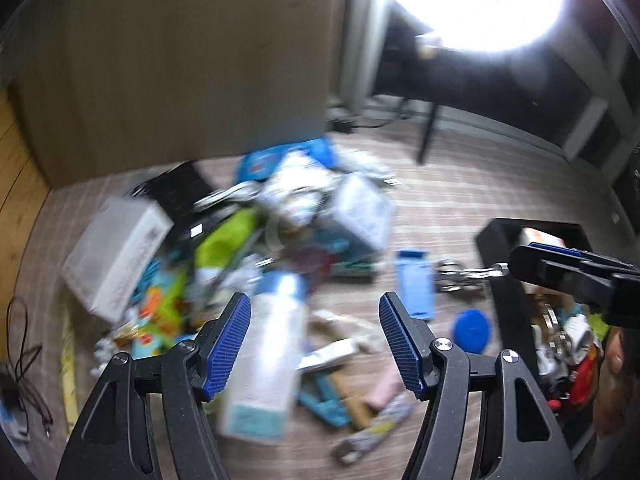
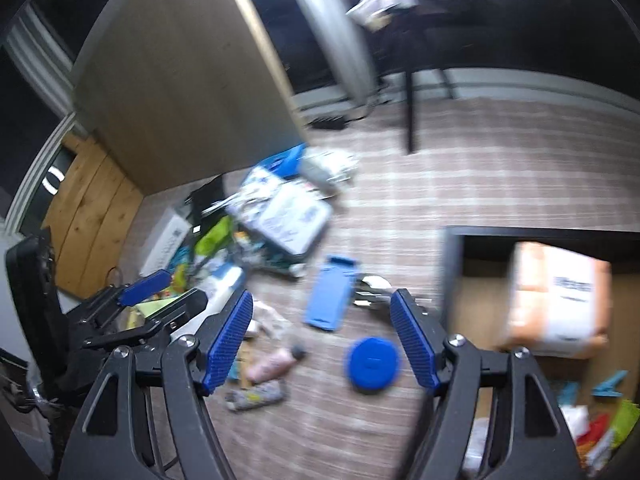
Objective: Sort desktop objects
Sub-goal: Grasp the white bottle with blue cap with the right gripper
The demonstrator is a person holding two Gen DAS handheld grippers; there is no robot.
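Both views are motion-blurred; detail on small items is poor.

Left gripper (image 1: 316,344): jaws spread wide, nothing between the pads. Tall white bottle with a pale blue base (image 1: 268,356) lies below and just inside its left finger, not touched. Right gripper (image 2: 322,340): jaws likewise parted and empty, hanging over bare striped rug (image 2: 500,168).

Task things: a dense heap of boxes, packets and toys (image 1: 224,248) sits on the rug beside a tall wooden panel (image 1: 172,60). Scattered strays lie apart from it: blue flat stand (image 2: 330,296), round blue lid (image 2: 373,364), pink tube (image 2: 272,362), patterned pouch (image 2: 256,396), and some metal clips (image 1: 460,278) near the bin's corner. The black open bin (image 2: 454,264) stands right of the strays and already holds an orange-and-white carton (image 2: 556,300) and assorted small packets.

Step in hand, as judged: approach and selection, no grasp begun.

How to do it well:
- Settle each hand before committing; blur suggests aim cannot be trusted at this speed.
- Take isolated strays first. The lid sits between the right fingers in view with clear rug around it, so it looks the easiest pick, though it is low and flat: the pads must get down to the rug to catch its edge.
- For the bottle, turn the left jaws across its narrow width, not along its length.
- Keep the 2 grippers apart; they are close over the same patch.
- Leave the heap until the loose pieces are cleared.
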